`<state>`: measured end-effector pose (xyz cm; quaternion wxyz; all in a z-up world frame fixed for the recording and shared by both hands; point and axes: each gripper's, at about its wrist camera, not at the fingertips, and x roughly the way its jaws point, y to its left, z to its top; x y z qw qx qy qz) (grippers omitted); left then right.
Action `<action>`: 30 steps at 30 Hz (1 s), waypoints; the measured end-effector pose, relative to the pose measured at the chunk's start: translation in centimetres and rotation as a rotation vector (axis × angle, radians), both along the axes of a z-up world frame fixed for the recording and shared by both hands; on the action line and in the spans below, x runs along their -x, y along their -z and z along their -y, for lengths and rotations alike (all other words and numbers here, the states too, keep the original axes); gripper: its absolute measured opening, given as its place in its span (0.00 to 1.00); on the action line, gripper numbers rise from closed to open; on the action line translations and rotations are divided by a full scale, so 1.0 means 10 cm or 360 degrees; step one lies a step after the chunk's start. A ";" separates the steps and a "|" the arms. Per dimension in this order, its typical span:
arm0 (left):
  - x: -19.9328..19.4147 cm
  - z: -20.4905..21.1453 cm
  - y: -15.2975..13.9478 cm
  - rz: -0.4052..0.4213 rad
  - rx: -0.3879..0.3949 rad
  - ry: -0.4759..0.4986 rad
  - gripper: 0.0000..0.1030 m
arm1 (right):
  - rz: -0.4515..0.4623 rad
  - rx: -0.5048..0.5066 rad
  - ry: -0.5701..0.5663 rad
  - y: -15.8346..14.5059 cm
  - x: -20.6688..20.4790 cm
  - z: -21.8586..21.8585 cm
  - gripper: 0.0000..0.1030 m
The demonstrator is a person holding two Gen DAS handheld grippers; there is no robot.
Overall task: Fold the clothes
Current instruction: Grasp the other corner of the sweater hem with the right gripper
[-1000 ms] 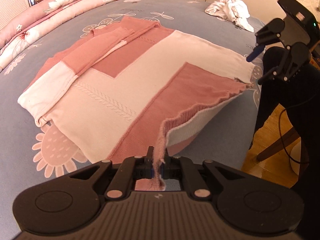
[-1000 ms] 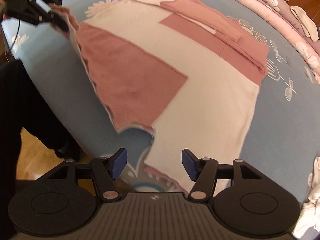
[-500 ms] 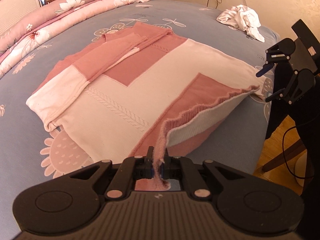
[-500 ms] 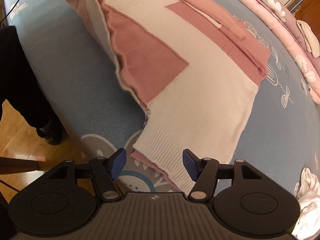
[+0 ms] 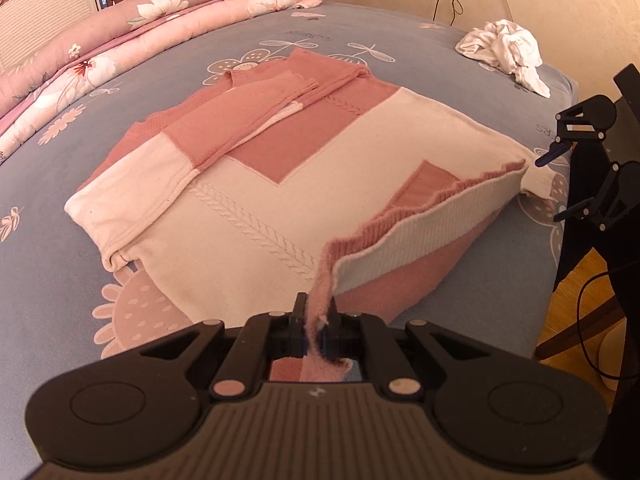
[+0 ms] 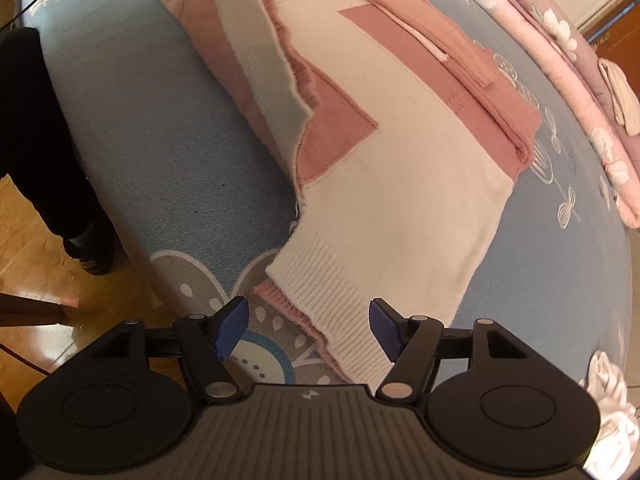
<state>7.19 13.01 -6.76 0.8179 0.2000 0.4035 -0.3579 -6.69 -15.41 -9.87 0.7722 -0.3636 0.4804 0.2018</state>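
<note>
A pink and cream knitted sweater (image 5: 248,184) lies flat on the blue flowered bed sheet (image 5: 80,280), its sleeves folded across the chest. My left gripper (image 5: 318,334) is shut on the pink ribbed hem at the near corner and holds that edge raised off the bed. In the right wrist view the same sweater (image 6: 400,168) fills the middle. Its other ribbed hem corner (image 6: 328,300) lies on the sheet between the blue pads of my right gripper (image 6: 308,326). Those jaws stand wide and the pads do not touch the fabric. The right gripper (image 5: 556,186) also shows at the bed's right edge.
A crumpled white garment (image 5: 504,46) lies at the far right corner of the bed. A rolled pink flowered quilt (image 5: 120,40) runs along the far side. The bed edge drops to a wooden floor (image 6: 36,264), where a person's dark trouser leg (image 6: 40,140) stands.
The right gripper has rolled and come closer to the cream ribbed hem corner, which now lies between its slightly wider jaws. The left gripper keeps its grip on the raised hem.
</note>
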 end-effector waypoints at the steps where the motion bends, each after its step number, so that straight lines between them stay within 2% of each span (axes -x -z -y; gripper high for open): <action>1: -0.01 0.00 0.00 -0.0002 0.0000 0.0000 0.03 | 0.0018 0.0029 -0.0030 0.02 0.02 -0.01 0.69; 11: -0.06 -0.03 -0.02 -0.0012 0.0002 -0.0019 0.03 | 0.0237 0.0269 -0.0256 0.12 0.14 -0.01 0.69; 13: -0.06 -0.03 -0.02 -0.0014 -0.0003 -0.0015 0.03 | 0.0265 0.0305 -0.0270 0.14 0.14 0.00 0.67; 14: -0.07 -0.02 -0.01 -0.0015 -0.0007 -0.0013 0.03 | 0.0268 0.0302 -0.0272 0.15 0.13 0.01 0.55; 15: -0.07 -0.02 -0.02 -0.0015 -0.0010 -0.0010 0.03 | 0.0266 0.0299 -0.0269 0.15 0.12 0.02 0.34; 17: -0.07 -0.01 -0.02 -0.0017 -0.0016 -0.0006 0.03 | 0.0237 0.0303 -0.0272 0.16 0.09 0.02 0.16; 20: -0.06 -0.01 -0.02 -0.0016 -0.0035 0.0003 0.03 | 0.0219 0.0317 -0.0305 0.17 0.06 0.02 0.15; 23: -0.05 0.00 -0.02 -0.0018 -0.0052 0.0015 0.03 | 0.0179 0.0293 -0.0295 0.12 0.03 0.03 0.08; 30: 0.02 0.07 -0.02 0.0016 -0.0149 0.0069 0.03 | 0.0033 0.0152 -0.0249 -0.15 -0.14 0.15 0.07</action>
